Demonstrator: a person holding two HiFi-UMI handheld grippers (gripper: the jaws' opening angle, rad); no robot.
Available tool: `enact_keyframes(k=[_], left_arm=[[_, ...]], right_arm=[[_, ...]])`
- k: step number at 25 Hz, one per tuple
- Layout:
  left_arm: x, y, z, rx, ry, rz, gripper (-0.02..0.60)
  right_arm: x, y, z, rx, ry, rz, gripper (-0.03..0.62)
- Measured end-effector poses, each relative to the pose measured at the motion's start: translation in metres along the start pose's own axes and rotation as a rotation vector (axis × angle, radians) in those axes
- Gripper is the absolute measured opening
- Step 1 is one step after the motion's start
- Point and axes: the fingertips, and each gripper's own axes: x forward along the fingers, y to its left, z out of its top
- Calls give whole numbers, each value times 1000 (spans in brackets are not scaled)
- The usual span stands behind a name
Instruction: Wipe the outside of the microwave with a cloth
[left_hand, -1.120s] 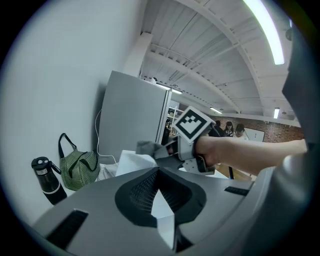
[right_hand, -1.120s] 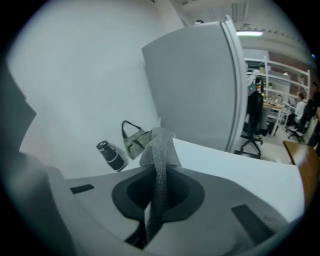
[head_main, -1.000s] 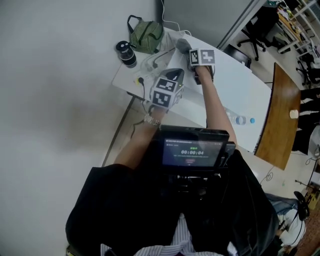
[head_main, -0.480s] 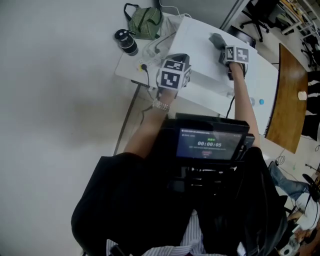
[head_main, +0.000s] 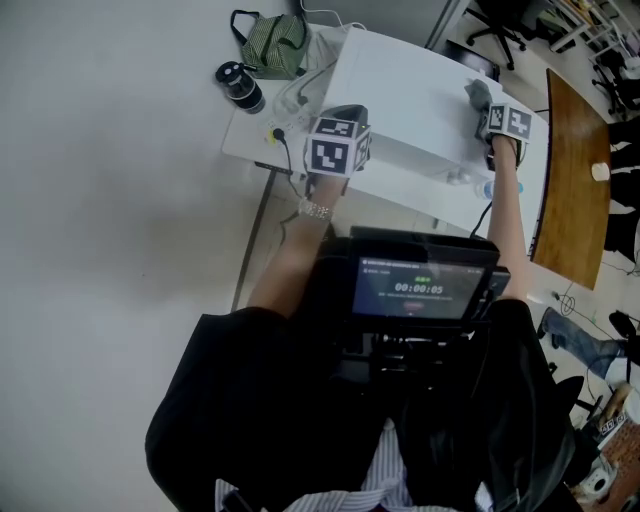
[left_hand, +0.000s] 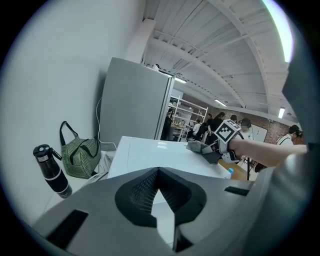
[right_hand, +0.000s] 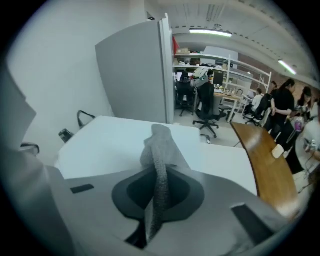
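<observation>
A white microwave (head_main: 400, 80) stands on a white table (head_main: 250, 150). My right gripper (head_main: 495, 115) is at the right end of the microwave's top, shut on a grey cloth (head_main: 478, 95). In the right gripper view the cloth (right_hand: 162, 145) stands pinched upright in the right gripper (right_hand: 161, 175), over the white top (right_hand: 115, 140). My left gripper (head_main: 340, 115) is at the microwave's front left corner. In the left gripper view the left gripper (left_hand: 159, 172) has its jaws together with nothing in them, facing the top (left_hand: 150, 152), with the cloth (left_hand: 202, 149) far across it.
A black bottle (head_main: 238, 85) and a green striped bag (head_main: 275, 45) sit on the table left of the microwave, with cables beside them. A water bottle (head_main: 480, 185) lies near the front right. A wooden table (head_main: 570, 170) and office chairs stand to the right.
My right gripper has swept the cloth rightward across the microwave's top, from near the left end to the right end. The left gripper has stayed by the front left corner.
</observation>
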Motion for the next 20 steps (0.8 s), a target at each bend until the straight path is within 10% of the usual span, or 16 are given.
enact_keyframes(k=[7,10,14,20], left_arm=[[-23,32,-5,-33,-10,99,-8],[-36,40,-5,-47,-17,147,-8],[-46,44,-12,-54,-10,170,-8],[-28,38,-26,-54,15,126,-8]], right_arm=[[-34,261,38,-176,-161,496,12],[-29,332,10,-260,-47,584,12],[-9,333,-27,-347,56,518,12],[-7,224,-41,-251,4,390,12]])
